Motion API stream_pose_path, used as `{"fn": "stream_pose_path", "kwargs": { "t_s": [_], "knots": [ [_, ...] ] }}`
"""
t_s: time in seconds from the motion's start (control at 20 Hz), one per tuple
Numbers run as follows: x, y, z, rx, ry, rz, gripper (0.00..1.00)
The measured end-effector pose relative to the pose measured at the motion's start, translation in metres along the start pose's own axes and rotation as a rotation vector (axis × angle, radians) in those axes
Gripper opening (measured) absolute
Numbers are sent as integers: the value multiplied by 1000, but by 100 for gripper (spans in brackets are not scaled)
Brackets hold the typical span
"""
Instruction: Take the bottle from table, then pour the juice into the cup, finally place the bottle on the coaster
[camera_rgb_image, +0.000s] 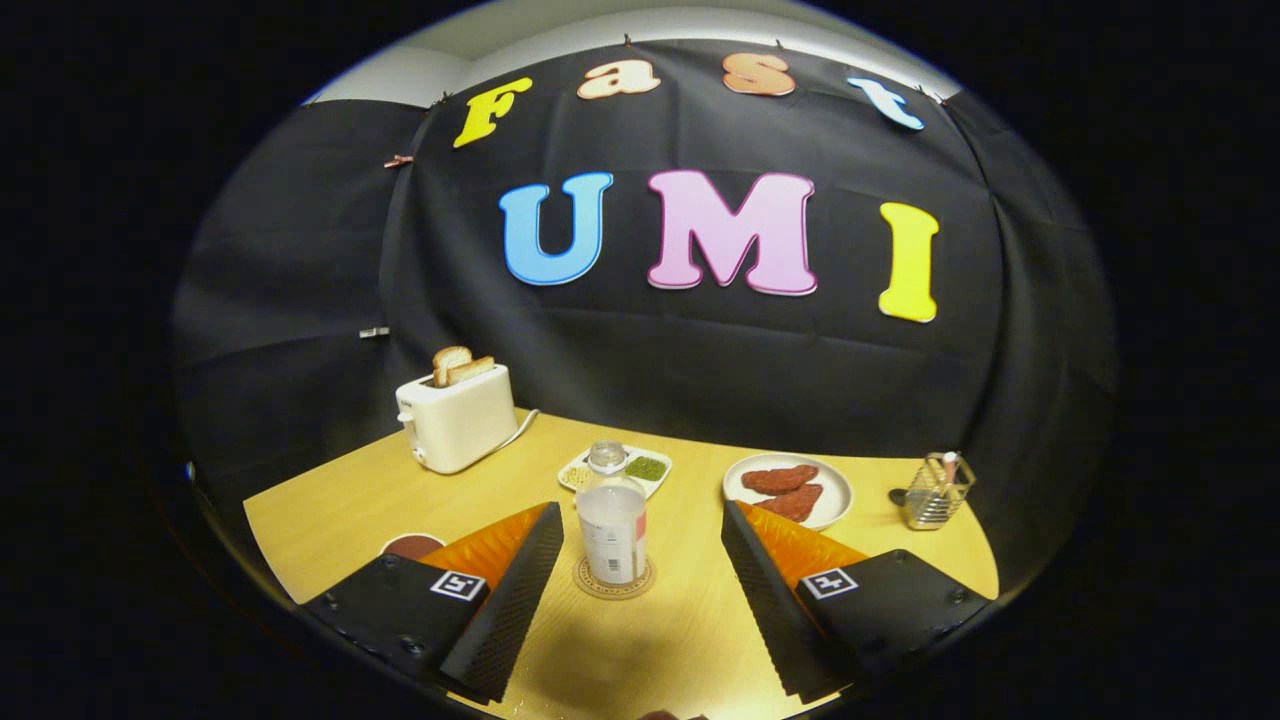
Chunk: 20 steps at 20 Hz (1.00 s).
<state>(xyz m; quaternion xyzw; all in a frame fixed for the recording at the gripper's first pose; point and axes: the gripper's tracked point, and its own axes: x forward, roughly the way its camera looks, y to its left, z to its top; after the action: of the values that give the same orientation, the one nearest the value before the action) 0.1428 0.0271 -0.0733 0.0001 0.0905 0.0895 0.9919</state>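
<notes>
Over on the far left of the wooden table (340, 510) sits a white toaster (457, 418) with two slices of toast (455, 365) poking out of the top, its cord trailing off toward the right. Closer in, near the left finger (515, 590), you can just catch a cup (410, 546) with something dark reddish in it, mostly hidden behind the finger, so can't say much more. The gripper (640, 575) has its fingers spread wide apart, not touching anything. Right in the gap between them, a bit toward the left one, the clear bottle (612, 522) stands upright on the round coaster (614, 580), cap on, label facing us, pale liquid inside. Just behind the bottle there's a small divided dish (618, 467) with some green stuff and some lighter bits. Moving right, a white plate (788, 490) holds two reddish-brown pieces of food, beyond the right finger (765, 590). Far right, a little wire holder (935, 492) with a few utensils stuck in it, and something small and dark lies beside it.
</notes>
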Motion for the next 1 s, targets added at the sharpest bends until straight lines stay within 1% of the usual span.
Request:
{"fn": "stream_pose_path", "kwargs": {
  "t_s": [0.15,0.35,0.6,0.65,0.8,1.0],
  "knots": [
    [-42,-19,30,-33,-21,-89,98],
    [-109,-35,69,-53,-85,-195,98],
    [-182,-38,90,-25,-141,-331,97],
    [-195,-26,89,-23,-151,-344,97],
    [-217,-10,90,-14,-176,-365,97],
    [-230,7,96,20,-190,-348,97]
  ]
}}
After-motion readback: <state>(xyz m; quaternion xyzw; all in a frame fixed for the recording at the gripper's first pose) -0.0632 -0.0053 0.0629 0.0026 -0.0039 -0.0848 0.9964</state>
